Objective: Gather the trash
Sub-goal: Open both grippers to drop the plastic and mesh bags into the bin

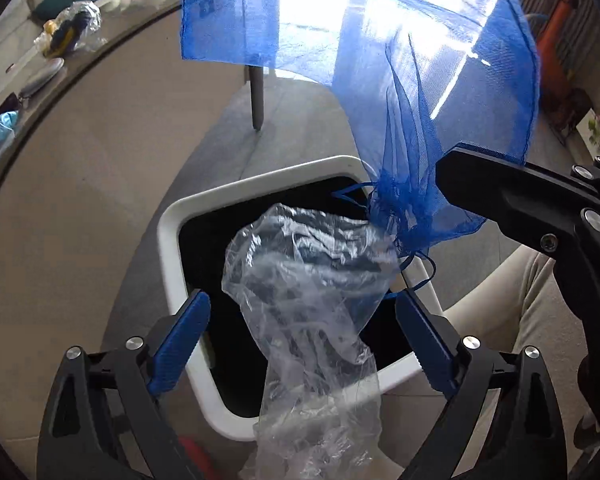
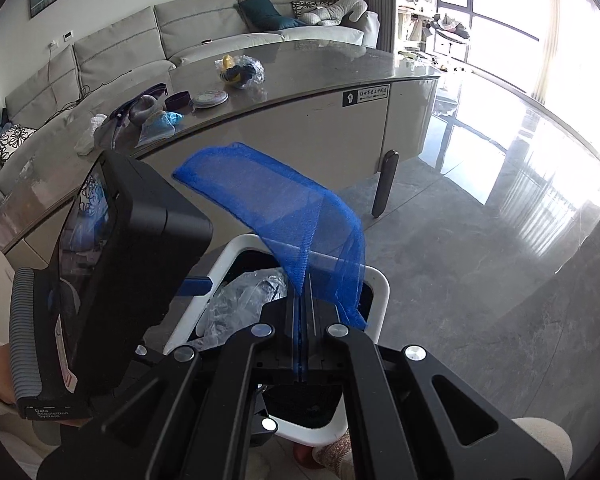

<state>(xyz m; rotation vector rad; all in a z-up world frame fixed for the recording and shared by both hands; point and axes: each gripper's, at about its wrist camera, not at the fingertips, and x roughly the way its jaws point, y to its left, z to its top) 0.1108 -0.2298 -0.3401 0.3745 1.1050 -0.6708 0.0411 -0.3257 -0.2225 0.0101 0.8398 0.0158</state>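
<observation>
My left gripper (image 1: 302, 300) stands open above a white bin (image 1: 172, 216) with a black inside. A crumpled clear plastic bag (image 1: 300, 272) hangs loose between its blue pads (image 1: 180, 344), and neither pad presses on it. My right gripper (image 2: 302, 292) is shut on a blue mesh bag (image 2: 284, 208), which arches up over the bin's rim (image 2: 236, 252). From the left wrist the mesh (image 1: 420, 100) drapes down from the upper right to the bin's mouth, beside the right gripper's black tip (image 1: 452, 176). The clear plastic (image 2: 240, 296) shows over the bin in the right wrist view too.
A curved grey table (image 2: 300, 76) stands behind the bin, carrying a clear bag of items (image 2: 240, 70), a blue bag (image 2: 160, 126) and small clutter. Its dark leg (image 2: 384, 184) stands near the bin. A person's trouser leg (image 1: 500, 320) and socked foot (image 2: 336, 452) are close by. Glossy floor stretches right.
</observation>
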